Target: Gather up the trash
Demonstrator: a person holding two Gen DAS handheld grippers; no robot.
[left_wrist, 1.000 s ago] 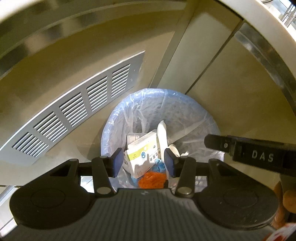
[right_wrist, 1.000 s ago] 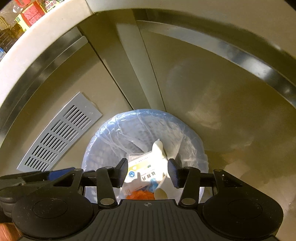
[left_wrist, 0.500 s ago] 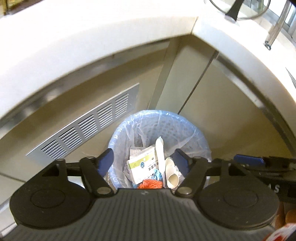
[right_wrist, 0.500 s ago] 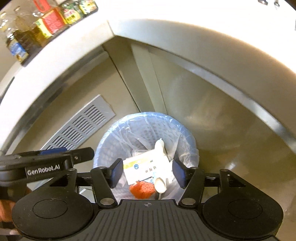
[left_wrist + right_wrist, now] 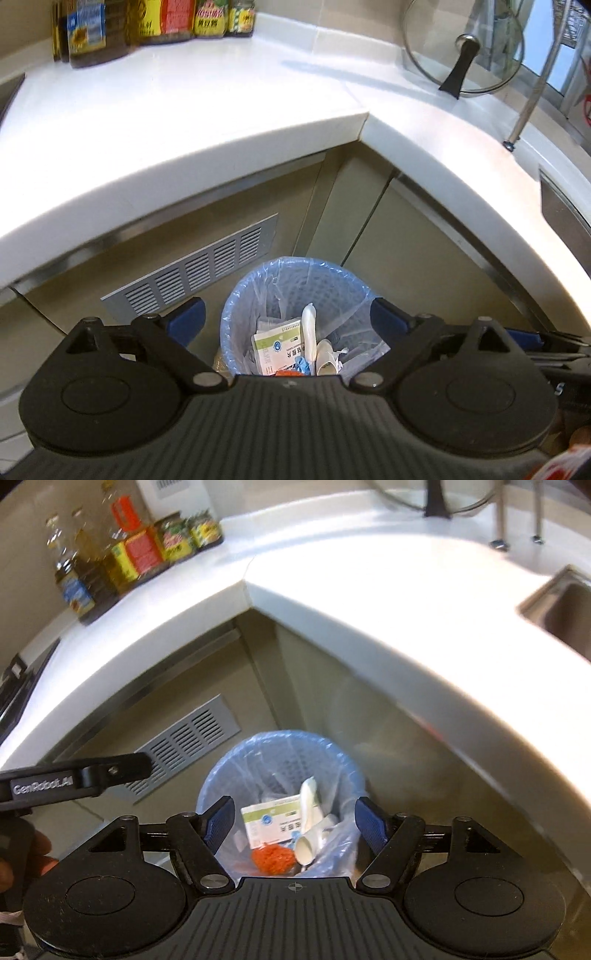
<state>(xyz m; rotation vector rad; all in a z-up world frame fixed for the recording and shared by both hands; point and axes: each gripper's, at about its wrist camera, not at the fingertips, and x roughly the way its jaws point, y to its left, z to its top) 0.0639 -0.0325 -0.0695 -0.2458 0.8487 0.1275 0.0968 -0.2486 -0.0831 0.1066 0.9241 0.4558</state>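
Note:
A blue mesh trash bin with a clear liner stands on the floor in the counter's inner corner; it also shows in the right wrist view. Inside lie a white and green box, a white plastic spoon, a paper cup and an orange net. My left gripper is open and empty, high above the bin. My right gripper is open and empty above the bin too. The left gripper's arm shows at the left of the right wrist view.
A white corner countertop overhangs the bin. Oil and sauce bottles stand at its back left. A glass pot lid leans at the back right. A sink is at the right. A grey vent grille is on the cabinet.
Both grippers have risen from just over the bin to above counter height. Both jaws have opened wider. The bin's contents have not moved.

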